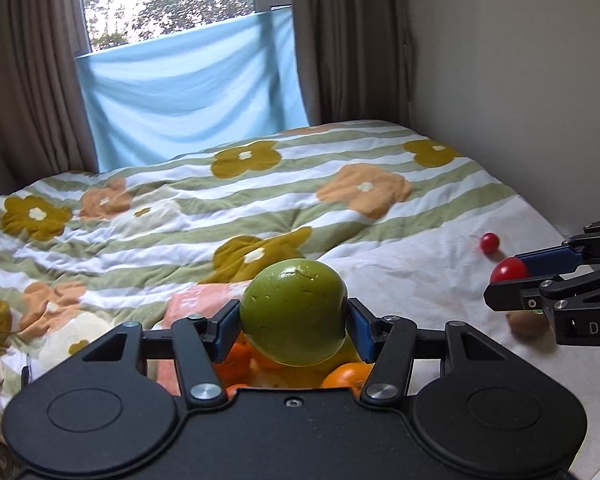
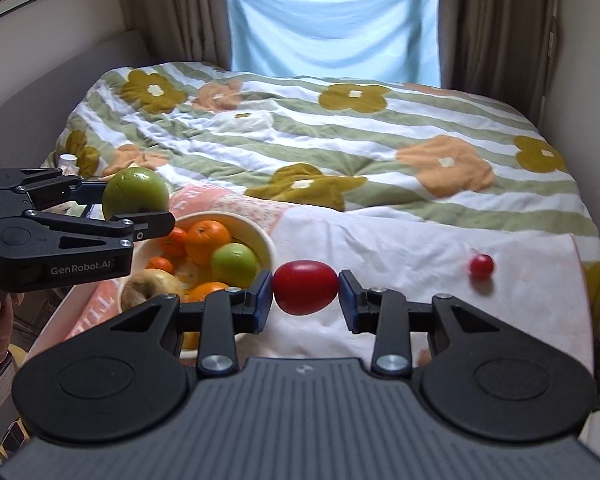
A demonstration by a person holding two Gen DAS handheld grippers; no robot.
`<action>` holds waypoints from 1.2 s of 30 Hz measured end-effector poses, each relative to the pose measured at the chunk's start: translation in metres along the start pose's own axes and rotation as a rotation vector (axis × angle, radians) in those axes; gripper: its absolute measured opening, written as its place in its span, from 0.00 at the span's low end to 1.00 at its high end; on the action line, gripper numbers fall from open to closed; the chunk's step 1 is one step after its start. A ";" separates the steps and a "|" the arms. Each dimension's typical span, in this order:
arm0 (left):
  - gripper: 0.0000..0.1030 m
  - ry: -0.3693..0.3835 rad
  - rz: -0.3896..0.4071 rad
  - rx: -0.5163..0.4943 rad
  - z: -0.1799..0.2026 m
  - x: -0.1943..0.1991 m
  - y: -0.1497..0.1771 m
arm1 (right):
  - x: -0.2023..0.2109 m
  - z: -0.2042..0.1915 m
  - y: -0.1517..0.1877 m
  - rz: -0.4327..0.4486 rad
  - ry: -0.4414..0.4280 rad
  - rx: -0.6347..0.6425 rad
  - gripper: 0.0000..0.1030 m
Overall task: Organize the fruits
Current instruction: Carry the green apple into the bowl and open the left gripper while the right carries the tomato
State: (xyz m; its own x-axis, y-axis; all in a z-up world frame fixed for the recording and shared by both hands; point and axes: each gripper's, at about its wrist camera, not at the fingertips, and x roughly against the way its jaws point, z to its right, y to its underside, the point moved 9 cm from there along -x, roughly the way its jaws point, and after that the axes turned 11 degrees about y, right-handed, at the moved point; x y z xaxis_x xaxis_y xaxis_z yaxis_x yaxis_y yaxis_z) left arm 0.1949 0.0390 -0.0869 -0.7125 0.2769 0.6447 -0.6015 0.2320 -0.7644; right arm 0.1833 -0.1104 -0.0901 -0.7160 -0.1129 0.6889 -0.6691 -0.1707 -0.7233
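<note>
My left gripper (image 1: pixel 294 320) is shut on a green apple (image 1: pixel 294 312), held in the air above a cream bowl (image 2: pixel 266 240). The same gripper (image 2: pixel 140 208) and green apple (image 2: pixel 135 193) show at the left of the right wrist view. The bowl holds oranges (image 2: pixel 206 236), another green apple (image 2: pixel 235 265) and a brownish fruit (image 2: pixel 150 286). My right gripper (image 2: pixel 305 294) is shut on a red tomato (image 2: pixel 305 287), lifted over the white cloth (image 2: pixel 400 248). In the left wrist view, that gripper (image 1: pixel 508 280) and tomato (image 1: pixel 509 270) appear at the right edge.
A small red tomato (image 2: pixel 481 266) lies on the white cloth to the right. A brown kiwi-like fruit (image 1: pixel 526 324) sits under the right gripper. The flowered quilt (image 2: pixel 340 140) covers the bed behind. A wall runs along the right, curtains and a window at the back.
</note>
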 end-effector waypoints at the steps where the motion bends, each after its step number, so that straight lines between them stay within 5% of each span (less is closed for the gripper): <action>1: 0.59 -0.004 -0.002 0.007 -0.007 0.000 0.002 | -0.003 -0.008 -0.001 -0.001 -0.008 0.007 0.49; 12: 0.59 0.024 -0.052 0.013 -0.051 -0.029 0.033 | -0.050 -0.067 0.000 -0.042 -0.033 -0.006 0.49; 27: 0.59 0.110 -0.093 -0.015 -0.049 -0.070 0.047 | -0.078 -0.063 0.011 -0.083 0.032 -0.081 0.49; 29: 0.82 0.116 -0.065 -0.024 -0.048 -0.065 0.043 | -0.078 -0.061 0.011 -0.081 0.041 -0.086 0.49; 31: 0.95 0.115 -0.027 -0.024 -0.050 -0.058 0.036 | -0.077 -0.060 0.010 -0.079 0.048 -0.089 0.49; 36: 0.95 0.111 0.001 -0.022 -0.055 -0.044 0.027 | -0.073 -0.059 0.004 -0.069 0.043 -0.081 0.49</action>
State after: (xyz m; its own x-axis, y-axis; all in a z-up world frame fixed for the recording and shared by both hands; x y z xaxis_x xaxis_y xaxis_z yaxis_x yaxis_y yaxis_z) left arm 0.2294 0.0846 -0.1360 -0.6684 0.3783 0.6404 -0.5917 0.2512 -0.7660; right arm 0.2211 -0.0448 -0.1461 -0.6744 -0.0607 0.7359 -0.7298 -0.0967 -0.6768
